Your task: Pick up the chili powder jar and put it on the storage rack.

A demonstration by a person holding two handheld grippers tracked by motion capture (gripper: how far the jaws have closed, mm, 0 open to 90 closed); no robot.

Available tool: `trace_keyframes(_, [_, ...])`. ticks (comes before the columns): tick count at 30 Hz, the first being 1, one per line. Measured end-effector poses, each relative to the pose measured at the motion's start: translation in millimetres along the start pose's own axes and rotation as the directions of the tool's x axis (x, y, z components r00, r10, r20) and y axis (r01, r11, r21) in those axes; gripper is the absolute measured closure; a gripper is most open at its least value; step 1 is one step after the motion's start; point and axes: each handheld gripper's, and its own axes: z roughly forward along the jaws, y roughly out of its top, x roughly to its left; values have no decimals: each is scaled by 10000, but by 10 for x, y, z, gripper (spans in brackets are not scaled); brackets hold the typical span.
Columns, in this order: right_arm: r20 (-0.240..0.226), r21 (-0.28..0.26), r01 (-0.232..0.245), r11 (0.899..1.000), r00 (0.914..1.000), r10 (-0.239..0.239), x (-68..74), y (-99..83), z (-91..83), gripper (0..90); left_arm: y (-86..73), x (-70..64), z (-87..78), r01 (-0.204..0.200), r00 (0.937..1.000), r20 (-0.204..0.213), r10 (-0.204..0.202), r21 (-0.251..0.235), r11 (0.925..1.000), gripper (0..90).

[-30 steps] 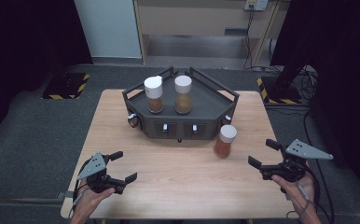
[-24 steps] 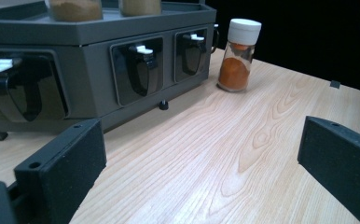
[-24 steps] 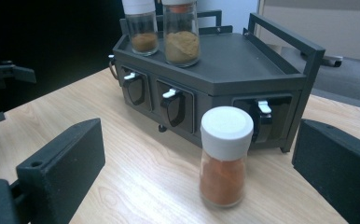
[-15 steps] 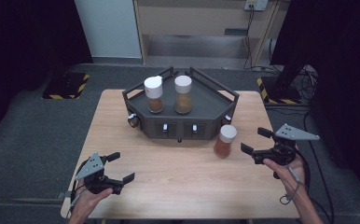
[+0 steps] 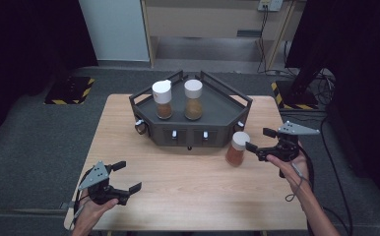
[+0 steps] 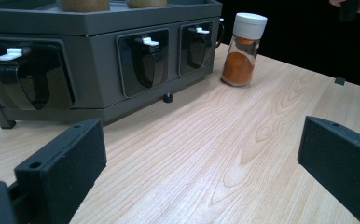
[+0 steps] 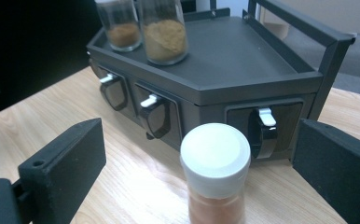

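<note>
Right gripper [image 5: 260, 139], jaws spread wide and gripping nothing, hovers near the table's [image 5: 188, 196] right edge, the spice jar [image 5: 237, 148] just ahead of it (white cap centred between the jaws in the right gripper view). The jar stands upright on the wood just beside the dark rack's [image 5: 230, 108] front right corner. Left gripper [image 5: 125, 177], also agape, sits at the near left edge, bare wood ahead.

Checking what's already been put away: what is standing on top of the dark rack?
Two white-capped spice jars stand on the rack: one with darker brown powder, one with lighter powder. A third jar stands on the table beside it. The rack's closed drawers hide whatever is inside.
</note>
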Motion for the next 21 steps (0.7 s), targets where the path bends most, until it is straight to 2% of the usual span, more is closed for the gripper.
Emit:
trace_keyframes(11, [121, 418, 240, 9988, 9996, -246, 12, 25, 224, 43, -3, 0, 1, -58, 10000, 54, 58, -66, 10000, 0])
trace_keyframes(21, [193, 649, 146, 9978, 9997, -158, -20, 2, 329, 43, -4, 2, 2, -69, 9999, 80, 70, -78, 9999, 0])
